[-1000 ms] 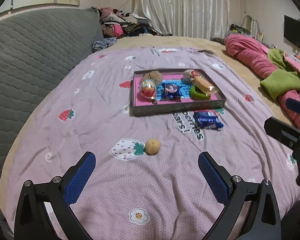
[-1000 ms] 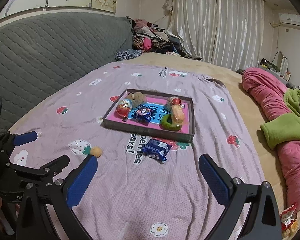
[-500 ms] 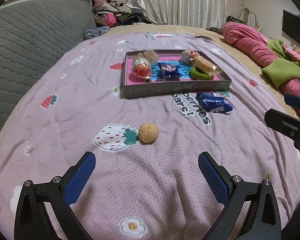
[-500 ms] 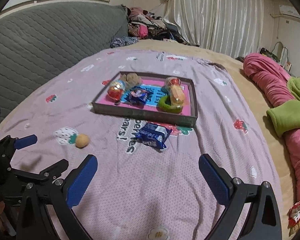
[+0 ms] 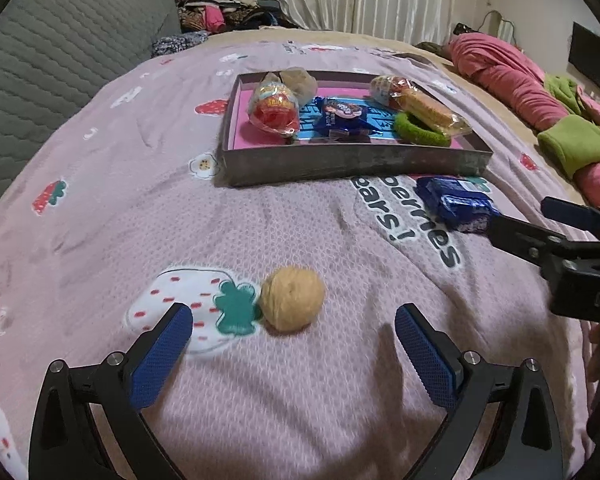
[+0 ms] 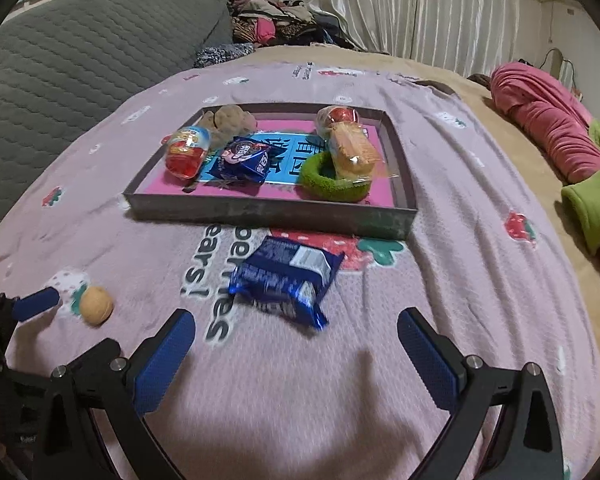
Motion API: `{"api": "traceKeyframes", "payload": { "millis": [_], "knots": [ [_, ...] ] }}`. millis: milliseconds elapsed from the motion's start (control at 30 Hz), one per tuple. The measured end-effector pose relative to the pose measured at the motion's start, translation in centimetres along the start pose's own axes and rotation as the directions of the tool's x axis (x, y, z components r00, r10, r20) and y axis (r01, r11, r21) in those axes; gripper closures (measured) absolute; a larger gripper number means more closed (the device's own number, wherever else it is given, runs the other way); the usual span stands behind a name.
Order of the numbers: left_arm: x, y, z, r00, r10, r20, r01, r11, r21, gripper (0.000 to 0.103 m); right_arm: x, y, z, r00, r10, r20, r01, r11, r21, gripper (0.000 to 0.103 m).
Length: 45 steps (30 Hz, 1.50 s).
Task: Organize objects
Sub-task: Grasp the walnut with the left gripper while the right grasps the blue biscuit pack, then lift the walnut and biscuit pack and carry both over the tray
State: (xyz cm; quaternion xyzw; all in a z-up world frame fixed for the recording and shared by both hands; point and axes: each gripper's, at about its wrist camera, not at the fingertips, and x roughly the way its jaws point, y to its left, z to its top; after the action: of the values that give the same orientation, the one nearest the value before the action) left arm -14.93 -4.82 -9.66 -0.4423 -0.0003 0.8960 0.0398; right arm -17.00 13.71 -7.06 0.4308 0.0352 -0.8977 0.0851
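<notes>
Here the step in hand looks like the approach to the last two loose items. The left gripper (image 5: 292,336) is spread wide and empty, with the walnut (image 5: 292,298) lying just ahead, between its fingers. It needs to drop and close gently on the round shell. The right gripper (image 6: 296,336) is likewise spread and empty, the blue snack packet (image 6: 286,278) just ahead of its fingertips. Beyond both sits the tray (image 6: 268,212), their likely destination.
</notes>
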Motion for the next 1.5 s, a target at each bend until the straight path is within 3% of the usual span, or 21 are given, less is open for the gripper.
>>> {"api": "traceKeyframes", "payload": {
  "millis": [133,300,433,700,933,1500],
  "knots": [
    [1.5,0.4,0.4,1.0,-0.006,-0.014,0.005,1.0,-0.011,0.012,2.0,0.3,0.7,1.0,-0.018,-0.022,0.018,1.0,-0.015,0.001],
    [2.1,0.7,1.0,1.0,-0.008,-0.008,0.008,1.0,-0.018,0.032,4.0,0.0,1.0,0.999,-0.021,-0.039,0.021,1.0,-0.005,0.001],
    [2.2,0.8,1.3,1.0,-0.022,-0.006,0.022,1.0,-0.022,0.038,5.3,-0.1,1.2,0.998,-0.022,-0.051,0.021,1.0,-0.013,0.001],
    [2.1,0.3,1.1,0.999,-0.039,-0.006,0.039,0.999,-0.011,0.069,6.2,-0.3,1.6,0.998,0.024,-0.056,-0.025,1.0,-0.015,0.026],
    [1.9,0.3,0.9,0.998,-0.055,-0.005,0.055,0.998,-0.023,0.069,5.6,-0.7,1.4,0.998,0.052,-0.023,-0.053,0.999,-0.008,0.037],
    [-0.4,0.1,3.1,0.998,-0.052,0.04,0.053,0.998,-0.034,0.069,0.5,-1.2,2.2,0.995,0.083,0.06,-0.082,0.996,-0.019,0.038]
  ]
}}
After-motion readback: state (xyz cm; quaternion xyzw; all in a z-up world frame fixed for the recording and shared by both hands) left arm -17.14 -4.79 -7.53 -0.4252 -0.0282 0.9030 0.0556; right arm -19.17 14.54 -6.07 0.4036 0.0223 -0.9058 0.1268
